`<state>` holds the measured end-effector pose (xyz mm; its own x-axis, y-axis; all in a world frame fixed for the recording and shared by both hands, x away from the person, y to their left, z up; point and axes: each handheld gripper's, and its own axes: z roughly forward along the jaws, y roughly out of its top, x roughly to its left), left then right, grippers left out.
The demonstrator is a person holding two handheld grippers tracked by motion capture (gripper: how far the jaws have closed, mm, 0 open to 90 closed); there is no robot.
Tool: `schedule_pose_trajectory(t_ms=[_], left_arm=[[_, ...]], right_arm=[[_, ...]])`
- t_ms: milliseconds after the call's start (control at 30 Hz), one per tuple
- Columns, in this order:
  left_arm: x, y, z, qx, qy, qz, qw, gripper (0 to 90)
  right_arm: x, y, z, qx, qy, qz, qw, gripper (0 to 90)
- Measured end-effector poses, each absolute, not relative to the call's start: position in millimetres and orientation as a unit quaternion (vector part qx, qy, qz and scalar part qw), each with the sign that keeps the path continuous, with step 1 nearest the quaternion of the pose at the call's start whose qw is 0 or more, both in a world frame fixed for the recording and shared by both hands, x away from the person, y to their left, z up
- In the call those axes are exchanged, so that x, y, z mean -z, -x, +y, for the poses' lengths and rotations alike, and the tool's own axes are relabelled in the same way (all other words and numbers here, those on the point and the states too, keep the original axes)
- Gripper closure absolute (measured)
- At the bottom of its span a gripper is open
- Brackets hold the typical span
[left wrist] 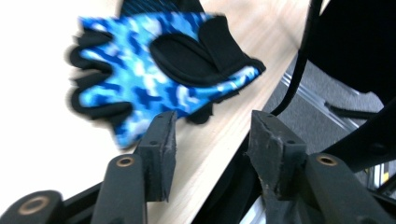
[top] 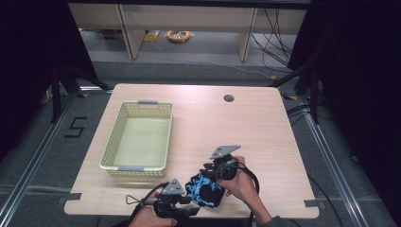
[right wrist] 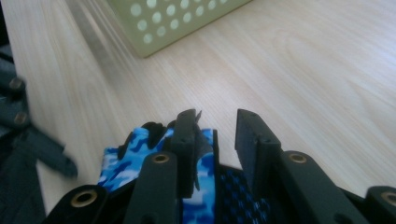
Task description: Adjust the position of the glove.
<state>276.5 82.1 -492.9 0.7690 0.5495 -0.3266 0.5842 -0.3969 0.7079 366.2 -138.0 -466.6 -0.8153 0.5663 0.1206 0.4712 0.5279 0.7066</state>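
Note:
A blue camouflage fingerless glove (top: 205, 189) with black palm patches lies flat near the table's front edge, between my two grippers. My left gripper (top: 191, 205) points at it from the left; in the left gripper view its jaws (left wrist: 212, 135) stand open with nothing between them, and the glove (left wrist: 163, 70) lies just beyond the tips. My right gripper (top: 208, 176) comes down on the glove's far side. In the right gripper view its jaws (right wrist: 217, 121) are apart above the glove (right wrist: 121, 163), whose fabric lies under and between them without being pinched.
A pale green perforated basket (top: 111, 142) stands empty at the table's left; its corner (right wrist: 173, 23) shows ahead of the right gripper. The wooden table (top: 246, 127) has a cable hole (top: 229, 98) at the back. The table's front edge runs just beneath the left gripper.

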Motion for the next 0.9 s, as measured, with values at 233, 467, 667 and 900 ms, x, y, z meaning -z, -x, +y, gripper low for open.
schedule_pose_trajectory(t_ms=[233, 467, 667, 900], left_arm=[[488, -296, 104, -0.017, -0.820, 0.366, 0.440, 46.6], [496, -307, 102, -0.018, -0.831, 0.361, 0.423, 46.0], [505, -306, 94, -0.018, -0.849, 0.341, 0.404, 47.1], [510, -301, 82, -0.020, -0.870, 0.305, 0.386, 49.4]], right_arm=[[459, -331, -175, -0.383, -0.343, 0.853, 0.087, 62.2], [473, -303, -194, -0.354, -0.362, 0.859, 0.077, 61.5], [484, -298, -198, -0.334, -0.372, 0.864, 0.059, 61.5], [491, -300, -191, -0.324, -0.371, 0.870, 0.038, 64.5]])
